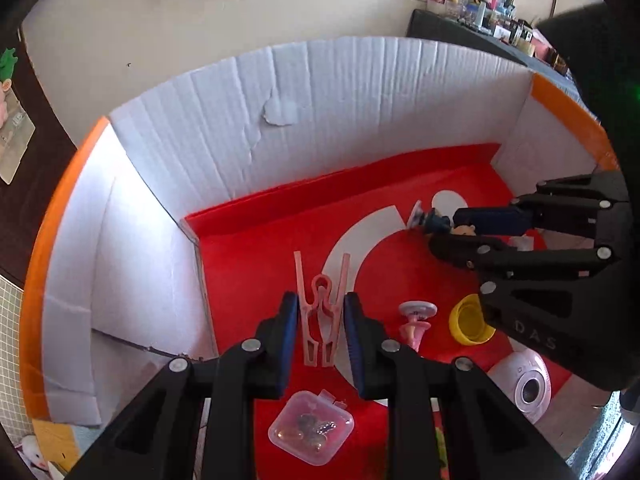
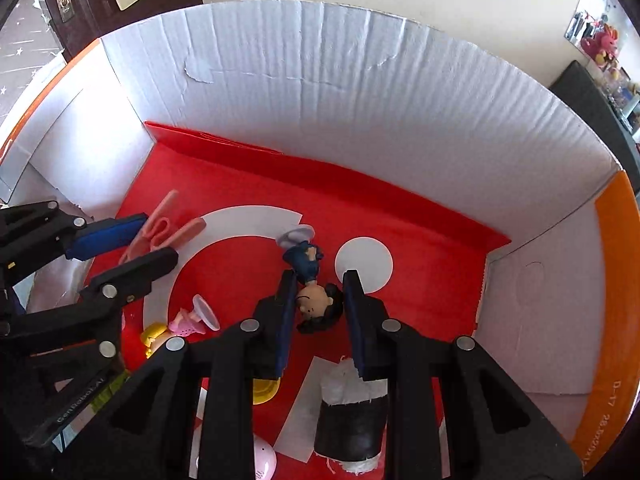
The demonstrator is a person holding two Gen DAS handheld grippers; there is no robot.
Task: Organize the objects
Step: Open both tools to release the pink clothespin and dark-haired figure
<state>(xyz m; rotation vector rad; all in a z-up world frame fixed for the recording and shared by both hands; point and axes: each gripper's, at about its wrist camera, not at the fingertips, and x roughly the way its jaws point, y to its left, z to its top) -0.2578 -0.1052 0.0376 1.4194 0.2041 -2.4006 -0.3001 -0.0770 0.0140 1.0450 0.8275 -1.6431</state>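
A pink clothes peg (image 1: 322,320) lies on the red floor of a white cardboard box (image 1: 224,128). My left gripper (image 1: 321,312) is open with its pads on either side of the peg, not pressing it; the peg also shows in the right wrist view (image 2: 164,228). A small dark-haired figurine in blue (image 2: 314,292) lies on the red floor. My right gripper (image 2: 320,292) is open around its head, seen from the left wrist view too (image 1: 444,232).
On the box floor lie a pink figurine (image 1: 416,320), a yellow cap (image 1: 470,320), a clear plastic case (image 1: 312,428), a pink round camera-like gadget (image 1: 524,384) and a black-and-white roll (image 2: 352,412). The box walls (image 2: 360,92) rise on three sides.
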